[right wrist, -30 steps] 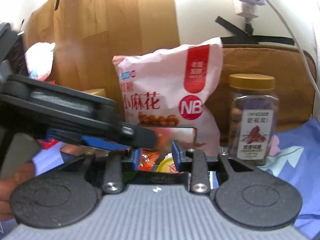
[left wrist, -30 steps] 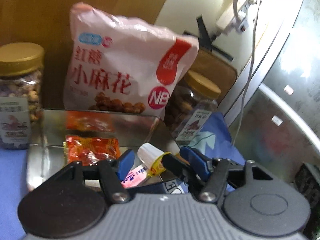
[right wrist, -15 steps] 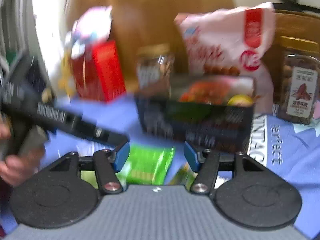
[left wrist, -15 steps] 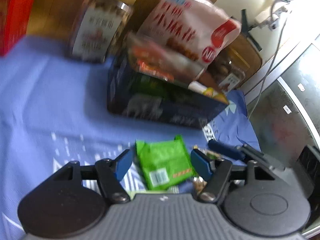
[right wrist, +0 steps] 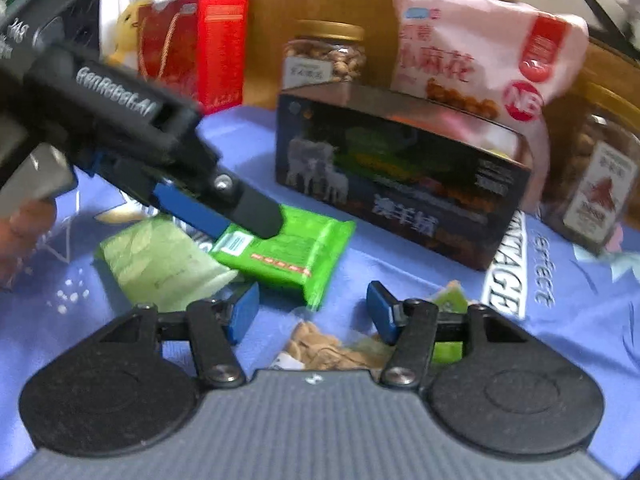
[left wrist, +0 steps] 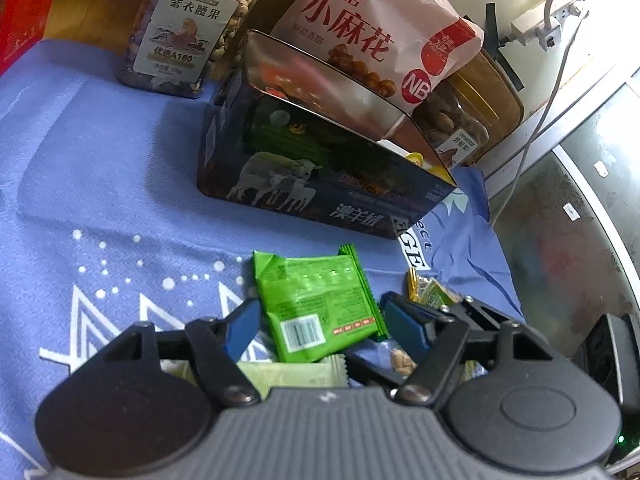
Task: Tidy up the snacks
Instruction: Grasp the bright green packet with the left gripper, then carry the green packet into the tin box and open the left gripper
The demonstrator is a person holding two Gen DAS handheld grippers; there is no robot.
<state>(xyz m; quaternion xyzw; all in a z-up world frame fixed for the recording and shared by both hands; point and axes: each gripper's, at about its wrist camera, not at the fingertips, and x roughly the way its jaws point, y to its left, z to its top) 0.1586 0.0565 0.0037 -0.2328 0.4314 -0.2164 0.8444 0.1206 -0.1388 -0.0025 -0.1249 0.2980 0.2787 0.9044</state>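
Observation:
A bright green snack packet (left wrist: pixel 316 300) lies flat on the blue cloth in front of a dark tin box (left wrist: pixel 320 184) printed with sheep. My left gripper (left wrist: pixel 320 322) straddles the packet, jaws apart, pads not pressing it. The right wrist view shows the left gripper (right wrist: pixel 248 222) slanting down onto the same green packet (right wrist: pixel 288 248). My right gripper (right wrist: pixel 312 312) hovers low over a clear packet of tan snacks (right wrist: pixel 320 344). Its jaws are closing with nothing pressed between them. The tin (right wrist: pixel 400 184) holds several packets.
A pale green packet (right wrist: pixel 160 260) and a small gold-green one (right wrist: pixel 452 300) lie near the grippers. Behind the tin stand a cashew jar (left wrist: pixel 188 28), a pink bag (left wrist: pixel 372 36) and a second nut jar (right wrist: pixel 600 184). A red box (right wrist: pixel 192 48) stands far left.
Both grippers drew back from over the tin and dropped to the loose packets on the cloth. The white-yellow packet between the left jaws now lies in the tin. The right jaws widened.

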